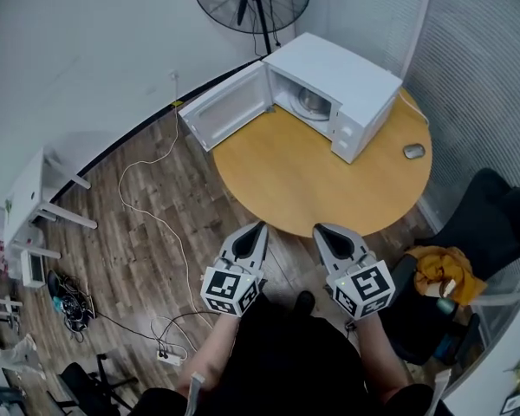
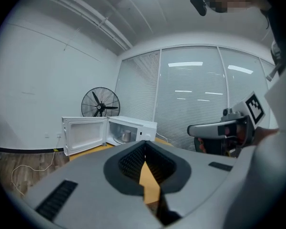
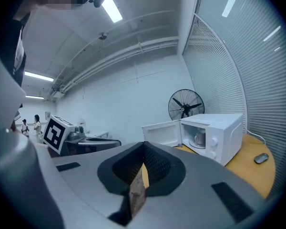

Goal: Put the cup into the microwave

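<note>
We hold both claws near our body, short of the round surface (image 1: 316,180). The left claw (image 1: 260,228) and right claw (image 1: 319,230) are each pressed closed on nothing. Farther off, the microwave (image 1: 360,81) stands with its door (image 1: 225,107) open. The cup (image 1: 313,100), small and shiny metal, already sits inside. We judge only shutting the door may remain.

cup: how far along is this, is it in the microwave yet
Done, it seems: the cup sits inside the microwave. In hand: nothing. The left gripper and right gripper are at the near edge of the table, jaws shut and empty. Left: only the door, which stands open, if closing it counts.
</note>
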The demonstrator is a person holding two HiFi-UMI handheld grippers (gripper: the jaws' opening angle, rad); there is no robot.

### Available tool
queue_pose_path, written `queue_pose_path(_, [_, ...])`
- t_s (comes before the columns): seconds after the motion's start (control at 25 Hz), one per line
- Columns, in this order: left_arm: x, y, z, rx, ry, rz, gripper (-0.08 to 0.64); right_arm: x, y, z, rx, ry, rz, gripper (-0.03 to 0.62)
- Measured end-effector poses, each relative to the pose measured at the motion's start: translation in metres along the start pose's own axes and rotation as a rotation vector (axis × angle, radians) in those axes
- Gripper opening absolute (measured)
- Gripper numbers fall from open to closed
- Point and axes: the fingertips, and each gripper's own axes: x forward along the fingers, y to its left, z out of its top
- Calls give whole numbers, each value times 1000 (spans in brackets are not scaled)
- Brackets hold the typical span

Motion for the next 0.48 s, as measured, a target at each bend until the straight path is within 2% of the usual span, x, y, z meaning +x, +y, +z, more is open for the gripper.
queue_pose_path(0.48, [-26,-2,10,-11,-30,-1,-3,2,13,1,-9,5,-1,9])
